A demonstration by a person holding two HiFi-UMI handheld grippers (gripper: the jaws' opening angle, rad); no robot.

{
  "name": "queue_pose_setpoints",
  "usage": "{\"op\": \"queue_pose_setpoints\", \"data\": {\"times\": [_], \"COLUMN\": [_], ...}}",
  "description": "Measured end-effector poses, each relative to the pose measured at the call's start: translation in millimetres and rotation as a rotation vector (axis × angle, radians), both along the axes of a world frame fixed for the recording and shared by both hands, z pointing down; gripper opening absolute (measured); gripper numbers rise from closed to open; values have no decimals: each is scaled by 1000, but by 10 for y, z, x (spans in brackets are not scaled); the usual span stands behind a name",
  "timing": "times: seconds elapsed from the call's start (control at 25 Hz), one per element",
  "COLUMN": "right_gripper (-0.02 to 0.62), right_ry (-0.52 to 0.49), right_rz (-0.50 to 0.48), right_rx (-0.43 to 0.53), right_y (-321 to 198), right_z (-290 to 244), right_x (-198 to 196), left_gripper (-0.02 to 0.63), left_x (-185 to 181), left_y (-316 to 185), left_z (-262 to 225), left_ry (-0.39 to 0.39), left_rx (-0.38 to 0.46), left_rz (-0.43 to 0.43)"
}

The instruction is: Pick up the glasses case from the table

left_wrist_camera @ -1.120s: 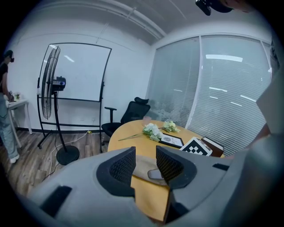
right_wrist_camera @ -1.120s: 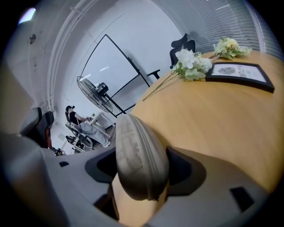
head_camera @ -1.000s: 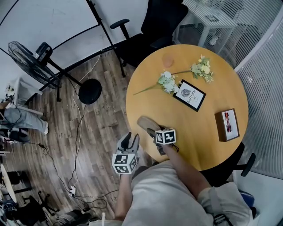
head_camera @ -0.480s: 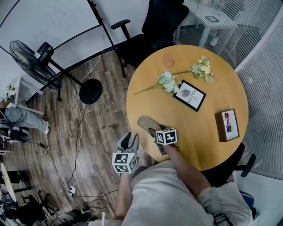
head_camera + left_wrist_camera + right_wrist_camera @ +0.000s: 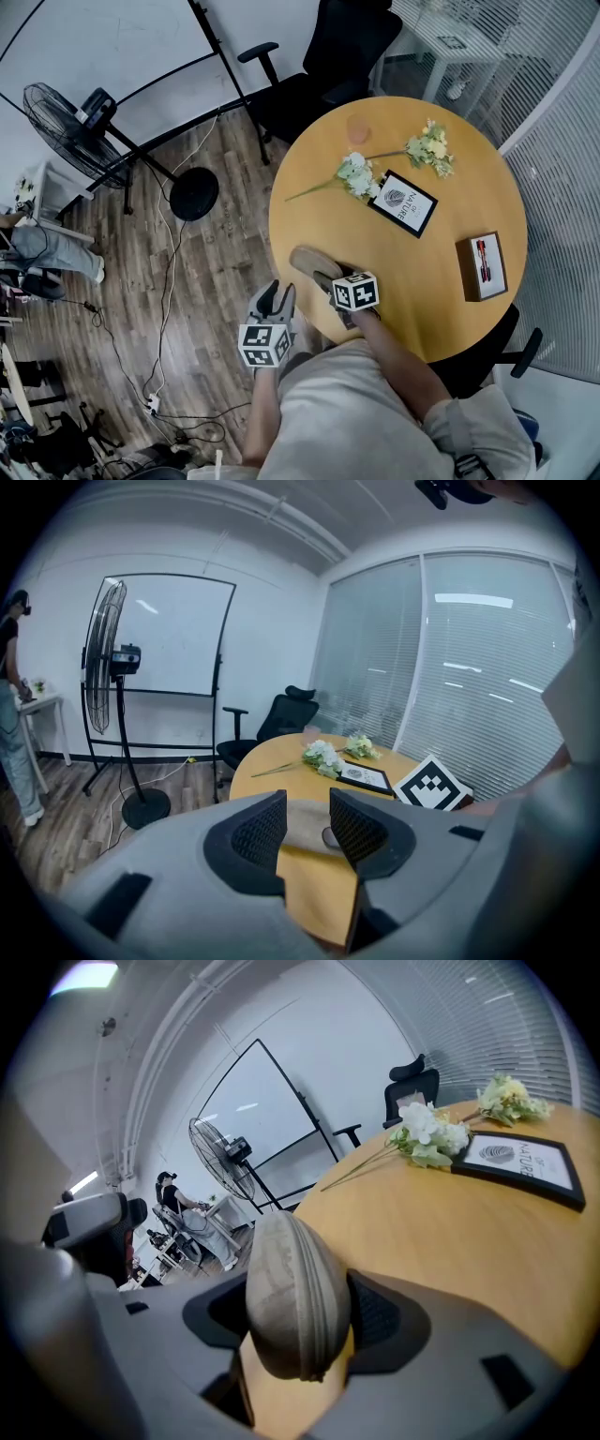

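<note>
The case [image 5: 295, 1283] stands between the pads of the right tongs [image 5: 302, 1324], which press on both its sides at the near edge of the table [image 5: 422, 281]. The left tongs [image 5: 307, 825] hang just beside the table, pads a narrow gap apart, nothing between them. Flowers [image 5: 356, 174] lie farther across.

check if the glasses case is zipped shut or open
Shut. In the right gripper view the glasses case has its two halves meeting along a closed zipper seam, with no gap showing.
</note>
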State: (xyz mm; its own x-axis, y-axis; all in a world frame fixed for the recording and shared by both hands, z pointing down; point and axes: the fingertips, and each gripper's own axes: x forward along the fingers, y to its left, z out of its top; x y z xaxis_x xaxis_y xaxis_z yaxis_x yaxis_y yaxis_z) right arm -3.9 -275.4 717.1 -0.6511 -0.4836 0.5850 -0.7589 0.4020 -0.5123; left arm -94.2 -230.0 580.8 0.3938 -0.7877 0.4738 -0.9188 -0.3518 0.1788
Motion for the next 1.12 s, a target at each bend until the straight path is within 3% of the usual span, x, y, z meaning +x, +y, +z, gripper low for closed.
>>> {"op": "queue_pose_setpoints", "data": {"times": [0.44, 0.68, 1.12], "right_gripper": [275, 275, 273], "right_ry": [36, 63, -42], "right_rz": [-33, -59, -71], "right_rx": [169, 318, 515], "right_y": [-60, -85, 39], "right_z": [-349, -666, -1176], "right_x": [-35, -75, -194], "left_gripper": [127, 127, 127], "left_x": [-20, -87, -266], "left_y": [13, 12, -9], "left_z": [30, 41, 10], "left_ry": [-2, -4, 0], "left_rx": [-2, -8, 8], "left_rz": [-9, -25, -67]}}
